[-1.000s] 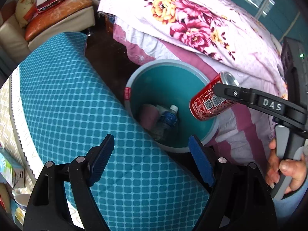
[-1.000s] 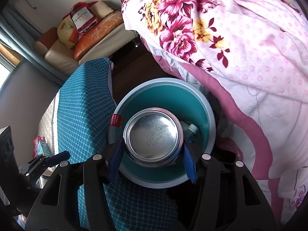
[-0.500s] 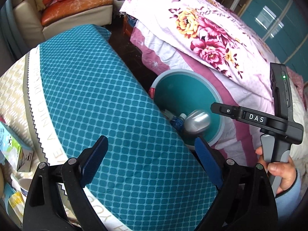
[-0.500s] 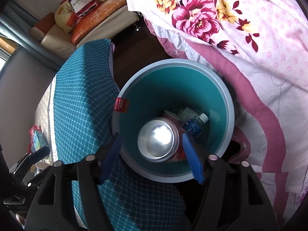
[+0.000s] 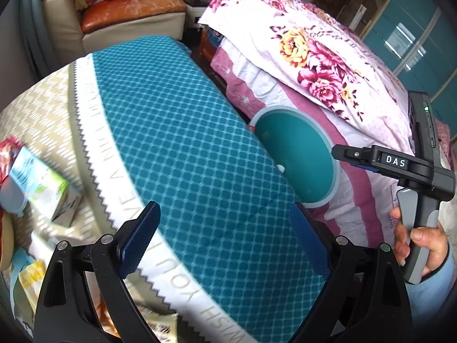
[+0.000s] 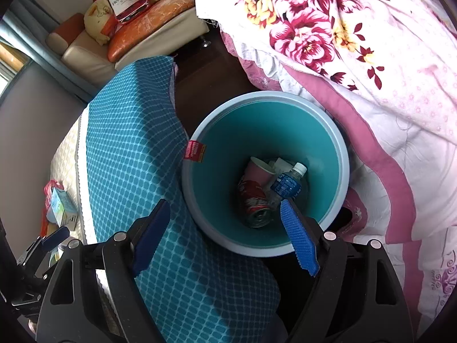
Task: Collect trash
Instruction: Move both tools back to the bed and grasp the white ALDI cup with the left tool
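A crushed red aluminium drink can (image 6: pixel 255 200) lies at the bottom of the round teal plastic bin with a pale blue rim (image 6: pixel 341 154), its open end facing up. Beside it in the bin lie a pink paper cup (image 6: pixel 258 170) and a clear plastic bottle with a blue label and white cap (image 6: pixel 287 184), the bottle touching the can's side. A small red tag (image 6: pixel 194 150) hangs on the bin's rim nearest the table.

The right gripper (image 6: pixel 225 238) hovers above the bin's near rim, its blue-padded fingers (image 6: pixel 298 238) spread wide with nothing between them. The left gripper (image 5: pixel 225 238) hangs over the table's edge, its fingers (image 5: pixel 140 237) also wide apart and holding nothing.

The bin stands on the floor in the gap between the table, covered in a teal honeycomb-patterned cloth (image 5: pixel 182 143), and a bed with a pink floral quilt (image 6: pixel 357 37). Toward the table's far-side edge lies a small blue and green carton (image 5: pixel 42 185). A beige sofa with an orange cushion (image 6: pixel 148 25) stands beyond the table's far corner.
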Tool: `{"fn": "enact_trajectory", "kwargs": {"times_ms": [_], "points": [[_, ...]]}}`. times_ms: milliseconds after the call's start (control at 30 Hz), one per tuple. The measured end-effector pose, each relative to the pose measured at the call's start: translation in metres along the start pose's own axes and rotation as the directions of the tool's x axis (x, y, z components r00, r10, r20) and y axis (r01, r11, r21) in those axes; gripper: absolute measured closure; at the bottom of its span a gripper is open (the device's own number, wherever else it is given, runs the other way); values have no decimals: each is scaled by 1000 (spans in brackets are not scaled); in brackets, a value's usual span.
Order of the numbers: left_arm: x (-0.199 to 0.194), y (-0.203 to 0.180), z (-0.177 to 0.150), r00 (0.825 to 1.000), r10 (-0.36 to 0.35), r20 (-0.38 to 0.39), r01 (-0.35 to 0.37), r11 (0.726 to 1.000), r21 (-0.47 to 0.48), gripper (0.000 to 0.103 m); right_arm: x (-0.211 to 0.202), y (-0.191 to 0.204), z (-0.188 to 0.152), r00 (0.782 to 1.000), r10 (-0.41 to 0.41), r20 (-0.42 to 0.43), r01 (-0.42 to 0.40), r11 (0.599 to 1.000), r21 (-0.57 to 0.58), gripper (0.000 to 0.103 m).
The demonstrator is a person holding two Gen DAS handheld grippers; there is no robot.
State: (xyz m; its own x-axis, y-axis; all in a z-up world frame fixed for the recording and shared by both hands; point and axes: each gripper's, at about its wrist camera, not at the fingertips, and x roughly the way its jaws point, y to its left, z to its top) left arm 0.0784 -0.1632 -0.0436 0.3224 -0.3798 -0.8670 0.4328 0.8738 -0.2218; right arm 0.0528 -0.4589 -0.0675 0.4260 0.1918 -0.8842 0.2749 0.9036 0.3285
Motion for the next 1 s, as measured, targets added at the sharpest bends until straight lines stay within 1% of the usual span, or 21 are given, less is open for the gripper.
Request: {"fn": "enact_trajectory", "kwargs": {"times_ms": [233,300,400,533,767,900,1000], "points": [[-26,30,-19,999,36,33,-34,999,-41,11,-14,37,-12,1000,1,5,-1,997,-79,26],[-33,41,-25,998,46,40,-44,997,-61,11,-15,49,-16,1000,4,-3,-5,994,-107,26],[-43,58,-35,997,66,45,-62,994,-86,11,-14,70,-25,1000,10,-21,-13,988,-155,21],[-53,83,-51,995,88,45,-82,989,-123,11,-12,99,-38,999,14,-49,-25,975,-222,21],[-58,118,-78,993,110,31,-103,978,-180,11,-5,135,-54,996,13,-87,-38,956,-290,20],[-54,126,-87,991,134,15,-129,975,-180,11,4,153,-61,993,11,-115,-47,948,-313,20],[-49,128,-91,990,140,3,-137,976,-169,19,11,164,-66,990,8,-142,-55,942,-331,20]]}}
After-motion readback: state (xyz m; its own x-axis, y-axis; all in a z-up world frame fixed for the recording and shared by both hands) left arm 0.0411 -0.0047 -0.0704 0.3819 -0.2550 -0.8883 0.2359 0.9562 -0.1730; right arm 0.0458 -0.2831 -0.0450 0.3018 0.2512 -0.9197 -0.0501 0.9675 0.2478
